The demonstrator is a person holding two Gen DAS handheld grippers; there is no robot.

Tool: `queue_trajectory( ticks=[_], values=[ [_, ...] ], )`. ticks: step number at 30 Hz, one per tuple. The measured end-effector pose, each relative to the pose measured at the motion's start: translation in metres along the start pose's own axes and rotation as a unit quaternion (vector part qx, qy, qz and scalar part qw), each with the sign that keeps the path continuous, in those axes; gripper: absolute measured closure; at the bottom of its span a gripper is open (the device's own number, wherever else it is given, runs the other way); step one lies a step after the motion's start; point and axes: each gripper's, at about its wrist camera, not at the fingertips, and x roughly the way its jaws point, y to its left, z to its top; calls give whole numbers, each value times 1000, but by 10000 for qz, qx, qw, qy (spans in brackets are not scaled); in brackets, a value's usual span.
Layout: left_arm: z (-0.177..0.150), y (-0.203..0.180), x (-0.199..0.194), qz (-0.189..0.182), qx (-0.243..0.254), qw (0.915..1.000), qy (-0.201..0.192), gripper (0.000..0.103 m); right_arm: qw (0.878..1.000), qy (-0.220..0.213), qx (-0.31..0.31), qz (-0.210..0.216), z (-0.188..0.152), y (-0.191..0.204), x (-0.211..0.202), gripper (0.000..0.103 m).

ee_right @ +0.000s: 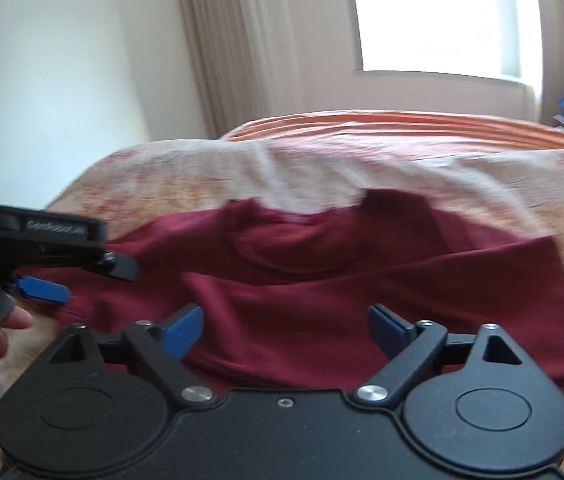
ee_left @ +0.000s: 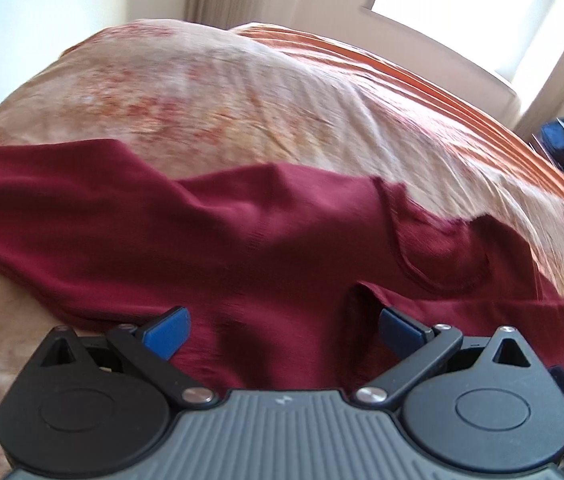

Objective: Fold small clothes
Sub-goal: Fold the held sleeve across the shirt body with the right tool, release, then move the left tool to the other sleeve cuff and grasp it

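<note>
both my left claw (ee_left: 283, 330) and right claw (ee_right: 285, 330) gape empty over the dark red cotton t-shirt (ee_right: 321, 280) lying just ahead on the floral bed (ee_left: 242, 92).

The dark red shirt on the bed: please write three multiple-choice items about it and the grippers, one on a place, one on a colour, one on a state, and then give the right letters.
1. Where does the shirt lie?
A. on the patterned bedspread
B. on a chair
C. on the floor

2. What colour are the right gripper pads?
A. green
B. blue
C. white

3. How do the right gripper's jaws stand?
A. shut on the shirt
B. shut on nothing
C. open, with nothing gripped

Answers:
1 A, the shirt is spread over the bedspread.
2 B, both pads show blue.
3 C, the pads stand wide apart above the cloth.
</note>
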Motion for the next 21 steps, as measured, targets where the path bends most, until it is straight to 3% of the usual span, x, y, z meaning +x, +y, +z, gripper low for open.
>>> queue_trajectory(
  ticks=[4, 9, 12, 16, 21],
  values=[
    [-7, -26, 12, 144, 339, 9993, -96, 0, 9982, -4, -21, -606, -1, -56, -13, 5],
    [-16, -51, 31, 807, 870, 9926, -267, 0, 9915, -109, 342, -1251, 6, -142, -6, 4],
    [-19, -55, 42, 1145, 984, 9882, -253, 0, 9889, -107, 502, -1396, 12, -185, 12, 4],
    [-22, -52, 50, 1332, 925, 9866, -190, 0, 9883, 7, 424, -1468, 21, -215, 42, 5],
    [-26, -55, 58, 1501, 950, 9840, -149, 0, 9752, 185, 253, -2193, 20, -243, 68, 5]
  ],
)
